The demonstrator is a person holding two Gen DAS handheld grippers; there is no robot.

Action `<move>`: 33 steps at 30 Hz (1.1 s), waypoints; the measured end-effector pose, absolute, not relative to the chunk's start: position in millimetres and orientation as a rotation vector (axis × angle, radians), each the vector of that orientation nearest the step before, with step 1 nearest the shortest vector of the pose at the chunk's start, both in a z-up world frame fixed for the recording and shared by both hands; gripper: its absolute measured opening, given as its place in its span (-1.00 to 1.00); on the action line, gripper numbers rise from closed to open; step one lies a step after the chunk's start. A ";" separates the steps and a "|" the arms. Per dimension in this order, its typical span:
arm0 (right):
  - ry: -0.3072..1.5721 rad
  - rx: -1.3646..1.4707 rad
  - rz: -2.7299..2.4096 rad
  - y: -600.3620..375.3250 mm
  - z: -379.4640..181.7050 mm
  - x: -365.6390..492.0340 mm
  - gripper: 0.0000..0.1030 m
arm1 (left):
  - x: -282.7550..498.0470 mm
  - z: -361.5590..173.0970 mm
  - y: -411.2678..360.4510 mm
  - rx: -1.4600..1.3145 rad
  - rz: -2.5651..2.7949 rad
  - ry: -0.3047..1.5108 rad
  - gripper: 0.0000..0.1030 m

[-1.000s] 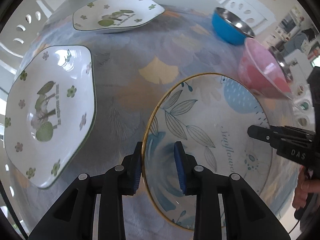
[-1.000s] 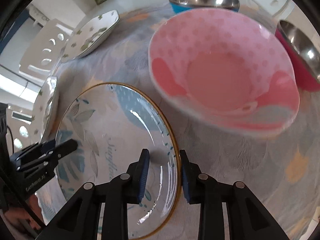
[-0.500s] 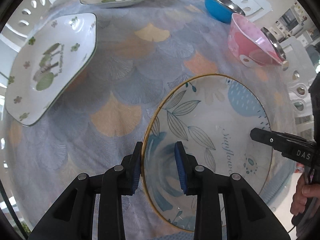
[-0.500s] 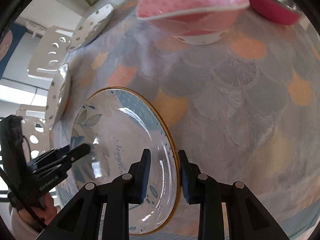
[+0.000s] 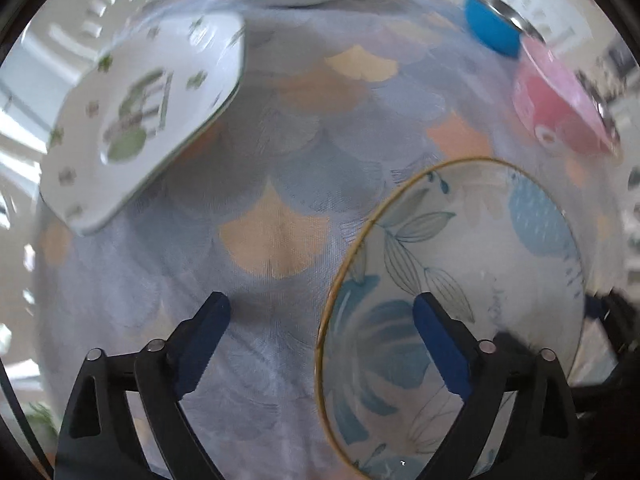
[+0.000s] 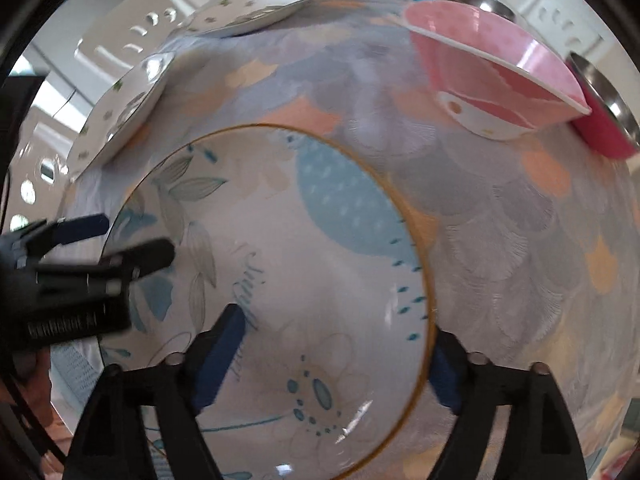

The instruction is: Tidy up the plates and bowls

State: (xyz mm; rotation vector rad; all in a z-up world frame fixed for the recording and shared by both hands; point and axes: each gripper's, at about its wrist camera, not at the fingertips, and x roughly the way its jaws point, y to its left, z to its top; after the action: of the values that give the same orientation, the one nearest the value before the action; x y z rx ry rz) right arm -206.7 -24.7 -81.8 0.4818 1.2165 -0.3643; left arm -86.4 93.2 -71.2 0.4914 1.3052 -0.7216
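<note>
The round gold-rimmed plate with blue leaf print (image 5: 472, 280) lies on the table (image 5: 280, 184), near right. The left gripper (image 5: 320, 344) and right gripper (image 6: 332, 356) have just spread wide, straddling opposite rims, pads clear.

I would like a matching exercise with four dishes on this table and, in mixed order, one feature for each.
Things:
1. round plate
2. pink bowl
3. blue bowl
4. square plate

Features:
a. green flowers on white
b. gold rim, blue leaves
c. steel inside
d. white foot, dotted inside

Pairs: 1-b, 2-d, 3-c, 4-a
</note>
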 end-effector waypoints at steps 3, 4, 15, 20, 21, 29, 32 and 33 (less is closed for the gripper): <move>1.228 0.448 -0.320 -21.6 -84.9 -204.7 0.88 | -87.2 -72.7 99.0 0.480 -0.735 1.281 1.00; 1.239 0.441 -0.310 -20.9 -86.2 -203.1 0.93 | -88.7 -72.3 98.6 0.488 -0.749 1.268 1.00; 1.196 0.405 -0.323 -33.3 -86.8 -188.3 1.00 | -108.5 -69.9 119.0 0.440 -0.823 1.116 1.00; 1.192 0.405 -0.325 -27.7 -85.0 -200.8 1.00 | -105.7 -71.9 124.1 0.440 -0.832 1.097 1.00; 1.191 0.405 -0.325 -27.1 -85.2 -199.2 1.00 | -97.5 -73.1 120.0 0.439 -0.834 1.094 1.00; 1.200 0.405 -0.323 -27.3 -87.5 -187.7 1.00 | -97.3 -71.9 119.5 0.441 -0.834 1.096 1.00; 1.202 0.404 -0.322 -27.3 -87.6 -187.3 1.00 | -97.1 -71.8 118.9 0.442 -0.833 1.099 1.00; 1.201 0.404 -0.322 -26.9 -87.5 -187.6 1.00 | -97.2 -71.7 119.1 0.441 -0.833 1.098 1.00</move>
State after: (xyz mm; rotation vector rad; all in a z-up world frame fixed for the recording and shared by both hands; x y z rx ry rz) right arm -187.6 -26.9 -87.5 0.4043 1.2014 -0.3224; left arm -97.2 119.1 -71.7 0.4412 1.0983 -0.8326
